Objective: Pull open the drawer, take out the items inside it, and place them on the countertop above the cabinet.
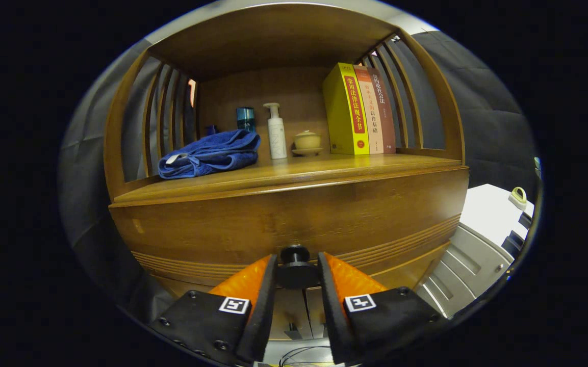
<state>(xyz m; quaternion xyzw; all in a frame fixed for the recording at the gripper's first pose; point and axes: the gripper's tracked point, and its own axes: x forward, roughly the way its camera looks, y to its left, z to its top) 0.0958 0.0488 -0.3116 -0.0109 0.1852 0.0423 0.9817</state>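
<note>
A wooden cabinet fills my view, with its drawer front (294,214) closed under the countertop (324,165). A dark round drawer knob (295,262) sticks out low on the front. My gripper (296,265) has one finger on each side of the knob, and both fingers press against it. The inside of the drawer is hidden. On the countertop lie a folded blue towel (209,153), a white pump bottle (276,132), a dark teal jar (246,119), a small lidded tea cup on a saucer (307,141) and three upright books (357,109).
Slatted wooden sides (163,120) and a top board enclose the countertop shelf. A white unit (482,239) stands to the right of the cabinet, with a small object (518,196) on top. Cables (299,354) lie on the floor below the fingers.
</note>
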